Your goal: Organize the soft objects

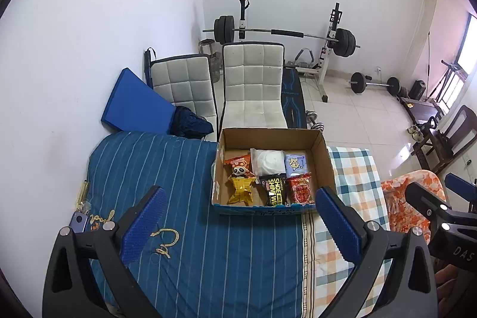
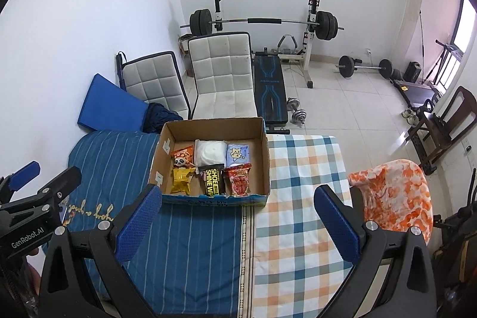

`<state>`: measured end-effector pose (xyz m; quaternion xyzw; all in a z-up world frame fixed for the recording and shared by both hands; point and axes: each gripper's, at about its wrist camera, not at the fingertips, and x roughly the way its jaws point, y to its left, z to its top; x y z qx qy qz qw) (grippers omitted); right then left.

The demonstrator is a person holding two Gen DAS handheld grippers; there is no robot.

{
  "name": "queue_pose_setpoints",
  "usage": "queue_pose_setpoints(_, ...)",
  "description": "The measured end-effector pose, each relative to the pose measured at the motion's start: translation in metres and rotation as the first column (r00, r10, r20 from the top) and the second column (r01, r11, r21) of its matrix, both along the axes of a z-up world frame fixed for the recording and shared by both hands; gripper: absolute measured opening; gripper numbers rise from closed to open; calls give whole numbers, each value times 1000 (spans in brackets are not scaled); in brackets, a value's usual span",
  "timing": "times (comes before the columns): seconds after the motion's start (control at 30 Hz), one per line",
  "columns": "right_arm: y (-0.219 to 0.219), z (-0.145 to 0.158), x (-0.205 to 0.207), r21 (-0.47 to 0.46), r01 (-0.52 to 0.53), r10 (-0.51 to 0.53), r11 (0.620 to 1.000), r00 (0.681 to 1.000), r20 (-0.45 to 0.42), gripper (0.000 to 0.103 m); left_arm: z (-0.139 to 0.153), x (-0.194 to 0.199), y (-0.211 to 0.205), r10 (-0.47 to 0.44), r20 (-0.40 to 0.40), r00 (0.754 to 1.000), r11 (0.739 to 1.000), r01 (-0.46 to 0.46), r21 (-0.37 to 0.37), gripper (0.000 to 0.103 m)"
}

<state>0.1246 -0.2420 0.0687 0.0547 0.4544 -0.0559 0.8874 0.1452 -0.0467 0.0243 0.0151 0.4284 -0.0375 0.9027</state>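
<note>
shine pack [image 2: 212,180]: its last word is running out of sight behind the box [image 2: 214,200] front wall.
red pack [image 1: 300,188]: print is staying too small to read.
keys [image 1: 81,215]: sitting left of the box, partly hidden by the left gripper [image 1: 238,224] finger.

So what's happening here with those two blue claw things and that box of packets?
A person is holding a gripper in each hand. The left gripper and right gripper both hover open and empty over the bed. Ahead sits an open cardboard box already holding soft packets: a gold packet, a shoe-shine wipes pack, a red packet and a small panda toy.
</note>
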Motion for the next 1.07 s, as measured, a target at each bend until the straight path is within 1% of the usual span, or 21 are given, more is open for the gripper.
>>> queue_pose_setpoints(1.07,-3,2,-4,-7,2,-2,1000,1000,2,103,2,0,1,5,4,1000,1000,-5,5,103)
